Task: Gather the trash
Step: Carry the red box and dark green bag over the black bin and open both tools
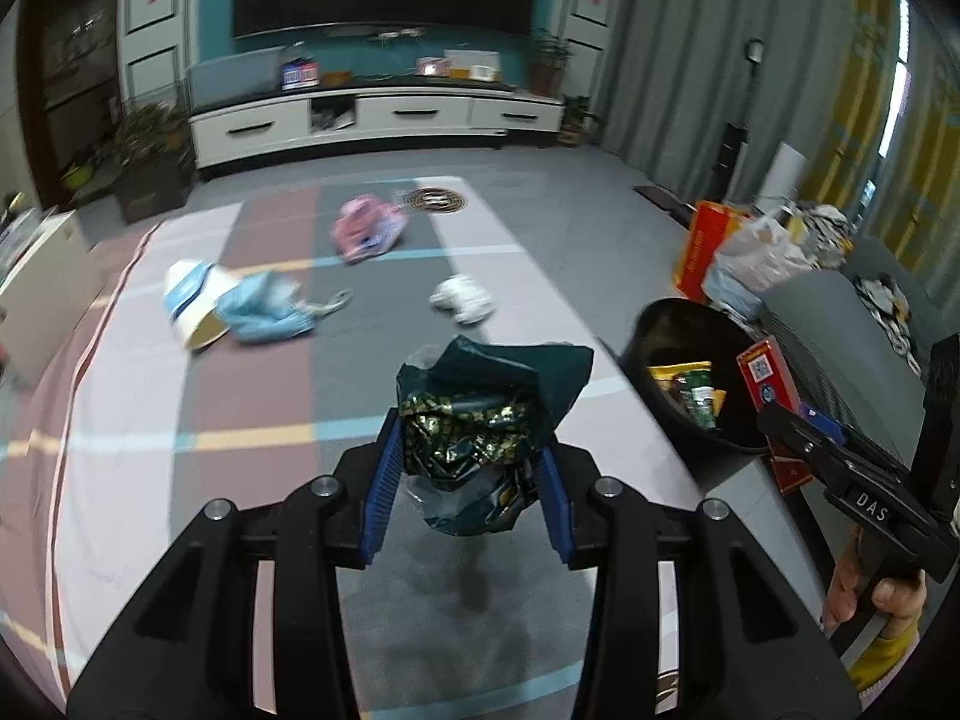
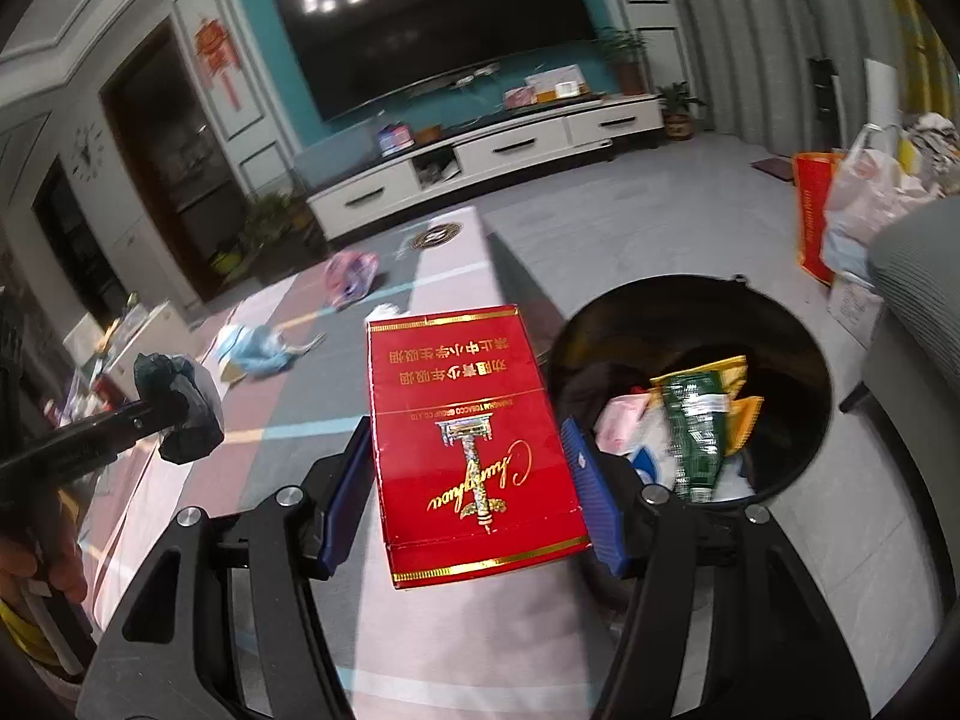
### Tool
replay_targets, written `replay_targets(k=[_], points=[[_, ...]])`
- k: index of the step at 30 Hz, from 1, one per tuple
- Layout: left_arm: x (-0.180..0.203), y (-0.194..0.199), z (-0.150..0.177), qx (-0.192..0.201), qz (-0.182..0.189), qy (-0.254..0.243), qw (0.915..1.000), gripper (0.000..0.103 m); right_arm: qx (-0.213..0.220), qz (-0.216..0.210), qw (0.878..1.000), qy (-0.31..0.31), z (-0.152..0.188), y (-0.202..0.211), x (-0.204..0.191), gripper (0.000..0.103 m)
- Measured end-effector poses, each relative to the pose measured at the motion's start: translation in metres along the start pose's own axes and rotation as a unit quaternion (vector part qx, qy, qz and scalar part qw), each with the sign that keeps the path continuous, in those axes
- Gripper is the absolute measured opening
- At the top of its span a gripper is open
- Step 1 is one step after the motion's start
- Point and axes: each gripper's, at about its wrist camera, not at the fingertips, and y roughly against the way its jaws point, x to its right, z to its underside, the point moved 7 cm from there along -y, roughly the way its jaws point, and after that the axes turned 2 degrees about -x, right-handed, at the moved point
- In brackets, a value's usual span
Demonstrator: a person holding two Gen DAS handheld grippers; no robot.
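My left gripper [image 1: 468,456] is shut on a crumpled dark green plastic wrapper [image 1: 480,414], held above the patterned play mat [image 1: 252,408]. My right gripper [image 2: 474,462] is shut on a flat red cigarette carton [image 2: 468,432] with gold lettering, just left of the round black trash bin [image 2: 798,336]. The bin [image 1: 678,324] holds green and yellow snack packets [image 2: 696,414] and pale wrappers. From the left wrist view the right gripper [image 1: 798,420] with the red carton [image 1: 765,372] hangs over the bin's near rim. In the right wrist view the left gripper's wrapper [image 2: 183,408] shows at far left.
On the mat lie a white and blue hat [image 1: 192,300], a light blue garment [image 1: 264,312], a pink bag [image 1: 366,228] and a white crumpled wad [image 1: 462,297]. A red bag [image 1: 702,252] and plastic bags [image 1: 756,258] stand behind the bin, beside a grey sofa [image 1: 840,348]. A white TV cabinet [image 1: 378,120] lines the back wall.
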Motion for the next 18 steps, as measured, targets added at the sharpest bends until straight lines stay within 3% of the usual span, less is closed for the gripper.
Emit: replay_targets(k=[12,18], points=[[0.09,-0.03,-0.029,0.007,0.064,-0.073,0.9953,0.043,0.033,0.028,0.998,-0.045,-0.01,0.012,0.054,0.062],[0.142,-0.052,-0.039,0.007,0.093,-0.115,0.9889,0.043,0.044,0.05,0.995,-0.072,-0.015,0.012,0.086,0.062]])
